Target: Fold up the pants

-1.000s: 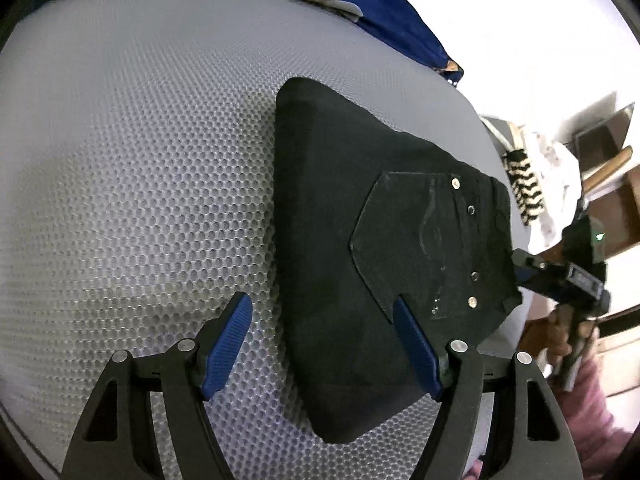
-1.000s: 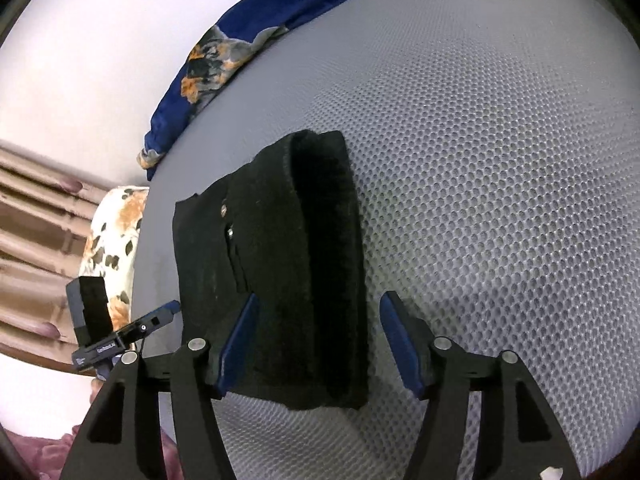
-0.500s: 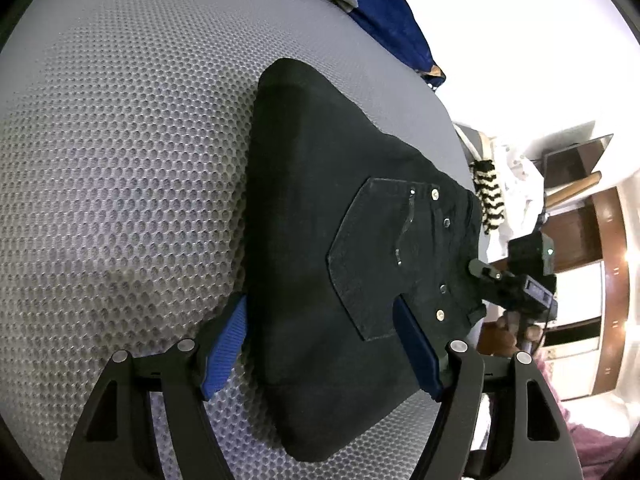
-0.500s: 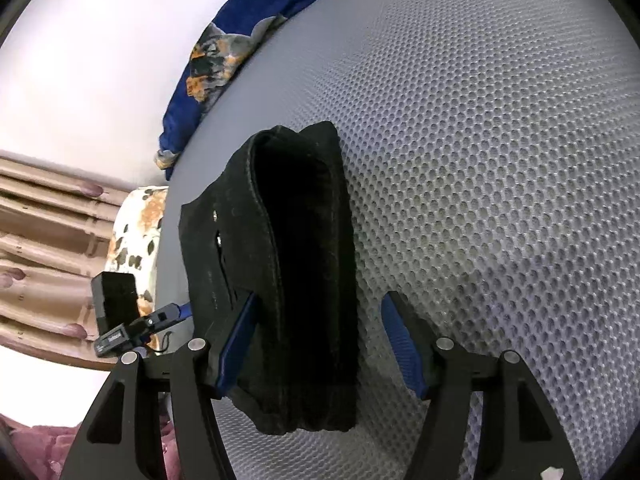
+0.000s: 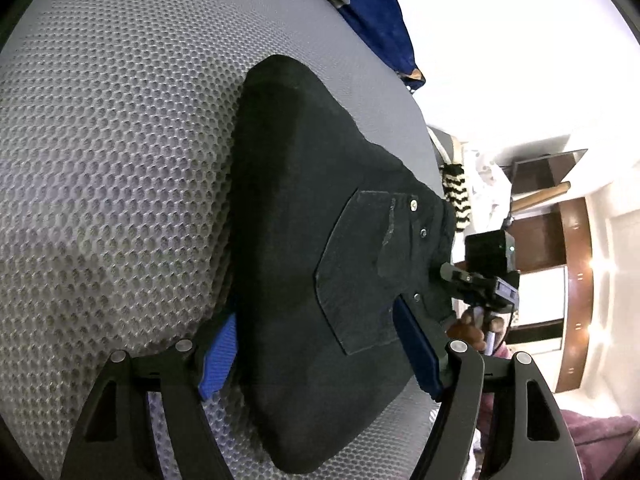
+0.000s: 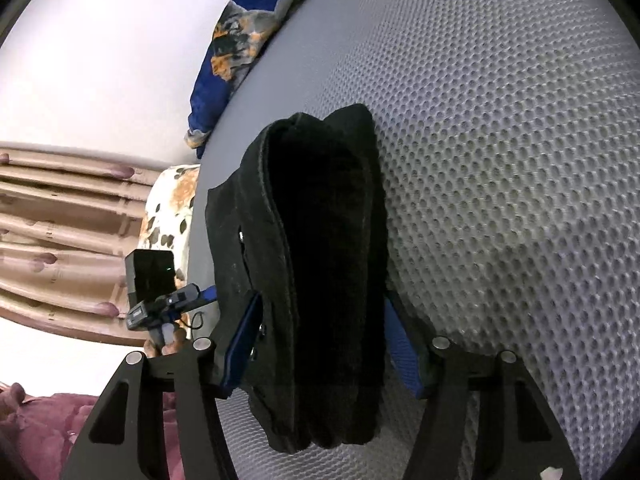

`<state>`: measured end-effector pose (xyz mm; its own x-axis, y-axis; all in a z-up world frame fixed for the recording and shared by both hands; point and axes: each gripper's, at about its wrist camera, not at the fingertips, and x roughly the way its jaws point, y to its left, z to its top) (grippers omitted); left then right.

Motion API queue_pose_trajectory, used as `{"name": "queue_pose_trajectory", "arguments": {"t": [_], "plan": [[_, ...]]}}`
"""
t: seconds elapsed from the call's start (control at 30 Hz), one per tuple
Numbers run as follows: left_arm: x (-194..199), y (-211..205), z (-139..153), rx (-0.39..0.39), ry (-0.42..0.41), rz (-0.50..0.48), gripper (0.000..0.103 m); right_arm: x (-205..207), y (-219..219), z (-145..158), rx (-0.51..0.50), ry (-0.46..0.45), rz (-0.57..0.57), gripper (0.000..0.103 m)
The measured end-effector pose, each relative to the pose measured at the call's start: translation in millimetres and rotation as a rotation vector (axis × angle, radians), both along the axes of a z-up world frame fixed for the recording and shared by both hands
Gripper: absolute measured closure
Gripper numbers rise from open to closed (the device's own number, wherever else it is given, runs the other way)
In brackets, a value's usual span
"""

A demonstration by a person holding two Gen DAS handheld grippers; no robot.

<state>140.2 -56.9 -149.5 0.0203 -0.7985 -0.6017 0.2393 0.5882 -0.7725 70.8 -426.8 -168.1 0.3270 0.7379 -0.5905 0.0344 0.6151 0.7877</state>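
The black pants (image 5: 320, 240) lie folded into a thick bundle on the grey mesh bed surface (image 5: 112, 152), back pocket with rivets facing up. My left gripper (image 5: 316, 356) is open, its blue pads straddling the bundle's near end. In the right wrist view the same bundle (image 6: 320, 264) shows its stacked folded edges. My right gripper (image 6: 320, 344) is open with its pads on either side of the bundle's end. Each gripper also shows from the other view: the right one (image 5: 484, 280) and the left one (image 6: 160, 300), both at the bundle's far side.
A blue patterned cloth (image 6: 240, 52) lies at the far edge of the bed. A spotted pillow (image 6: 168, 216) and pink curtains (image 6: 60, 232) are on the left. A striped cloth (image 5: 454, 192) and wooden furniture (image 5: 560, 260) stand beyond the bed edge.
Both grippers have moved forward over the bundle, so their open pads now sit at its sides. The pants appear larger and closer in both views.
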Motion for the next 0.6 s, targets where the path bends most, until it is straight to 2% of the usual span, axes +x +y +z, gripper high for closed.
{"name": "queue_pose_trajectory", "arguments": {"t": [0.13, 0.37, 0.53, 0.6], "plan": [[1, -2, -1, -0.017, 0.0, -0.02, 0.03, 8, 3, -3, 0.032, 0.002, 0.015, 0.045], [7, -4, -1, -0.044, -0.012, -0.032, 0.03, 25, 15, -3, 0.027, -0.021, 0.029, 0.049], [-4, -12, 7, 0.04, -0.095, -0.002, 0.033, 26, 10, -6, 0.031, 0.0, -0.009, 0.059], [-10, -16, 10, 0.1, -0.141, -0.002, 0.042, 25, 10, -5, 0.026, 0.006, -0.025, 0.059]]}}
